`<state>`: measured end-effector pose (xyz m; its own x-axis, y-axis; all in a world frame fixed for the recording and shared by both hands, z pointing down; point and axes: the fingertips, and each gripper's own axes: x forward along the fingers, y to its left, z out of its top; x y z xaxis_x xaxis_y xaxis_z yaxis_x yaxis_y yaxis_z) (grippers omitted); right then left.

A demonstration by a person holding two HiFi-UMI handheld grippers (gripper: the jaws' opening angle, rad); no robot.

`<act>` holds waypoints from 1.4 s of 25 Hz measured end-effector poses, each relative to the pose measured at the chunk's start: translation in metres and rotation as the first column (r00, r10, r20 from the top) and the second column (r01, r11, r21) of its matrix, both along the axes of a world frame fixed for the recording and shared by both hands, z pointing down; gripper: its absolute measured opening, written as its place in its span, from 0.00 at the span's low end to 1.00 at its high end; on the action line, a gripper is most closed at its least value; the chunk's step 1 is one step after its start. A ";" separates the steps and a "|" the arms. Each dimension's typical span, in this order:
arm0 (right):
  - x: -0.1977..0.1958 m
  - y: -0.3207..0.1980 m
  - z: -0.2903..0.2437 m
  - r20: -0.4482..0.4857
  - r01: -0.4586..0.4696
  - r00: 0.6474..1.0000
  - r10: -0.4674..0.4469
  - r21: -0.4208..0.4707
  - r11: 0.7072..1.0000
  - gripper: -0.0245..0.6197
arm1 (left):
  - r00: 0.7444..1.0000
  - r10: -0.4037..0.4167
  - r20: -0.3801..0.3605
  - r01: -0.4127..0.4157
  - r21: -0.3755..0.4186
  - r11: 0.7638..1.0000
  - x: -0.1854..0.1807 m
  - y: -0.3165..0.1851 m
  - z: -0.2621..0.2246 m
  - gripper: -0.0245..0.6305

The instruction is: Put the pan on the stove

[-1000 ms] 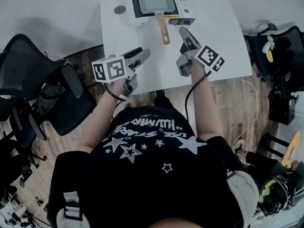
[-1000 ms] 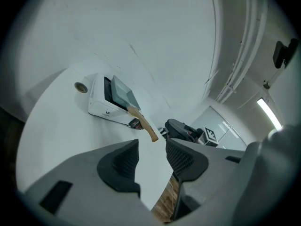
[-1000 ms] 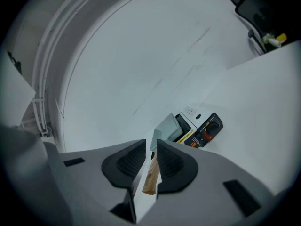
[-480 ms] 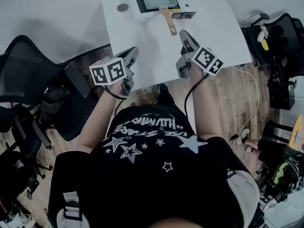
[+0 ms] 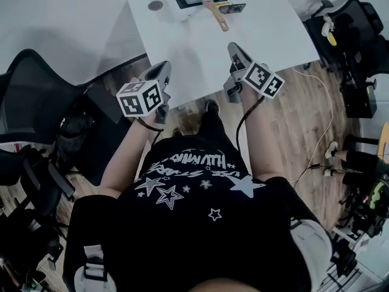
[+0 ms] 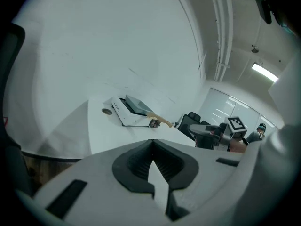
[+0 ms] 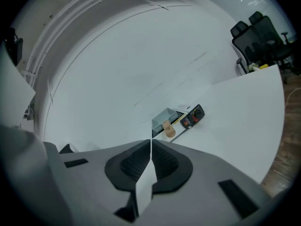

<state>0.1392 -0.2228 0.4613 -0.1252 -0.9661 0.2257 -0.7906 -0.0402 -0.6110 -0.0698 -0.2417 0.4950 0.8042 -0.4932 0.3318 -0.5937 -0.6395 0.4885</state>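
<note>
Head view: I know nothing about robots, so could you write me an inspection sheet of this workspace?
Surface: white table, person standing at its near edge.
Job's things: grey pan with a wooden handle sits on the white stove at the table's far end.
Clutter: one small round object beside the stove.
Grippers: left gripper and right gripper, hand-held; fingers just closed, shut on nothing.
Cables: black cable from the right gripper; white cable on the floor.
Surroundings: black office chairs, wooden floor.

Closed hand-held gripper (image 7: 150, 143), pan (image 7: 163, 117) on stove (image 7: 193, 116) beyond
</note>
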 end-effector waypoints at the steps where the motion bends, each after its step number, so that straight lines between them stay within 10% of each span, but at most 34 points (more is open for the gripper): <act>1: -0.004 0.004 0.002 -0.008 -0.001 1.000 0.001 -0.008 1.000 0.06 | 1.000 0.008 0.014 -0.009 0.008 1.000 -0.002 0.003 0.002 0.05; 13: -0.038 0.030 0.032 -0.063 0.022 0.998 -0.029 -0.108 0.994 0.05 | 0.981 0.121 0.149 -0.138 0.114 0.984 0.001 0.028 0.007 0.05; 35: -0.046 0.137 0.028 -0.069 0.140 0.986 -0.149 -0.117 0.983 0.05 | 0.986 0.053 0.160 -0.072 0.113 0.991 0.022 0.130 -0.017 0.05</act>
<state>0.0928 -0.0856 0.4892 -0.2396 -0.9075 0.3449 -0.8378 0.0138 -0.5458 -0.0474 -0.1114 0.4780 0.7775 -0.4867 0.3982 -0.6137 -0.7254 0.3117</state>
